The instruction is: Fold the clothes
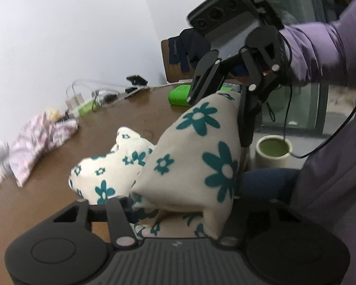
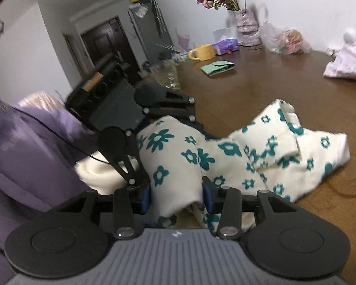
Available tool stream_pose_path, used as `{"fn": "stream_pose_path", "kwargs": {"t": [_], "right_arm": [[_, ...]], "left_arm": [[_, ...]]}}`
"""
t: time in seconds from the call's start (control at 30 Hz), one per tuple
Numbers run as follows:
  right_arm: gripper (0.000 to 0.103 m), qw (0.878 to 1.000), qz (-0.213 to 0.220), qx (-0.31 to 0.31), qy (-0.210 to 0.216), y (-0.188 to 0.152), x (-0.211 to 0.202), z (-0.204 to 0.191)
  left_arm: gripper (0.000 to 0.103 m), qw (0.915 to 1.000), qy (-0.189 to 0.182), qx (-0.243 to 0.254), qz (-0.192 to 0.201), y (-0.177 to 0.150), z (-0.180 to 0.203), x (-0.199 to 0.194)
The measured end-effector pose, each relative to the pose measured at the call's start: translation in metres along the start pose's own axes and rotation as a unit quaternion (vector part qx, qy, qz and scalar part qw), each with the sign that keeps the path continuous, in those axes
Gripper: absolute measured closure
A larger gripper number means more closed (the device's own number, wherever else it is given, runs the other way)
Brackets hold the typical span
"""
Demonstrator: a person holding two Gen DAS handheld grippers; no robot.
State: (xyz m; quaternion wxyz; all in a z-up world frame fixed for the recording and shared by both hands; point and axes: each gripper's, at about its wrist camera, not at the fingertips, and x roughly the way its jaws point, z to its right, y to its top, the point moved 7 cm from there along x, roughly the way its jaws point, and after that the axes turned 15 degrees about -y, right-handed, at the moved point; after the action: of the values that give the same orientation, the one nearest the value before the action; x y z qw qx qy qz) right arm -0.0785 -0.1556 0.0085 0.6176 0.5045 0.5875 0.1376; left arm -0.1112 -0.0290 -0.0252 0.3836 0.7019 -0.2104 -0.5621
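A cream garment (image 1: 197, 147) printed with teal flowers is seen bunched and lifted above the brown worktop (image 1: 135, 118). Its upper fold is pinched by the right gripper (image 1: 223, 109), borne on a purple sleeve (image 1: 320, 52). Its lower edge is drawn into the left gripper (image 1: 175, 211), whose jaws are closed on the cloth. A pink patterned cloth (image 1: 35, 142) is seen lying well apart at the left.

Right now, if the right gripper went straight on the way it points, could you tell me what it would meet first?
The right gripper already has the floral garment between its fingers; beyond that, probably the brown table.
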Motion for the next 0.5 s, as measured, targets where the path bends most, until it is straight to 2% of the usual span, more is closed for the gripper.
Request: {"fn": "stream_pose_path", "kwargs": {"t": [0.03,0.07,0.1,0.17,0.27,0.3,0.33,0.37,0.4,0.43,0.47,0.5], "right_arm": [[0.054,1.0,0.003,-0.008,-0.01,0.001,0.0,-0.003],[0.038,1.0,0.005,-0.016,-0.02,0.003,0.0,-0.007],[0.017,0.998,0.017,-0.028,-0.045,0.003,0.0,-0.011],[0.004,0.992,0.045,-0.061,-0.097,0.002,-0.001,-0.02],[0.004,0.978,0.081,-0.137,-0.137,-0.008,0.0,-0.035],[0.007,0.975,0.086,-0.147,-0.144,-0.01,0.003,-0.035],[0.009,0.976,0.088,-0.137,-0.144,-0.011,0.006,-0.031],[0.017,0.978,0.089,-0.126,-0.142,-0.011,0.009,-0.027],[0.031,0.982,0.089,-0.1,-0.133,-0.011,0.01,-0.021],[0.037,0.987,0.088,-0.062,-0.122,-0.009,0.01,-0.011],[0.048,0.99,0.089,-0.015,-0.111,-0.007,0.009,0.001],[0.051,0.991,0.096,0.033,-0.093,-0.003,0.005,0.011]], "left_arm": [[0.054,0.9998,-0.006,-0.021,0.0,0.0,-0.002,-0.001],[0.055,0.9991,-0.011,-0.041,0.003,0.001,-0.004,-0.003],[0.056,0.9981,-0.018,-0.058,0.007,0.002,-0.006,-0.005],[0.056,0.9951,-0.038,-0.09,0.014,0.005,-0.014,-0.007],[0.056,0.9877,-0.072,-0.137,0.023,0.008,-0.025,-0.01],[0.056,0.985,-0.083,-0.15,0.025,0.008,-0.029,-0.01],[0.056,0.9822,-0.092,-0.162,0.027,0.008,-0.032,-0.011],[0.056,0.9772,-0.105,-0.182,0.033,0.008,-0.037,-0.011],[0.056,0.9715,-0.117,-0.202,0.039,0.008,-0.043,-0.011],[0.057,0.9652,-0.128,-0.223,0.046,0.008,-0.048,-0.012],[0.055,0.958,-0.13,-0.248,0.061,0.008,-0.055,-0.015],[0.051,0.9498,-0.132,-0.273,0.076,0.009,-0.061,-0.018]]}}
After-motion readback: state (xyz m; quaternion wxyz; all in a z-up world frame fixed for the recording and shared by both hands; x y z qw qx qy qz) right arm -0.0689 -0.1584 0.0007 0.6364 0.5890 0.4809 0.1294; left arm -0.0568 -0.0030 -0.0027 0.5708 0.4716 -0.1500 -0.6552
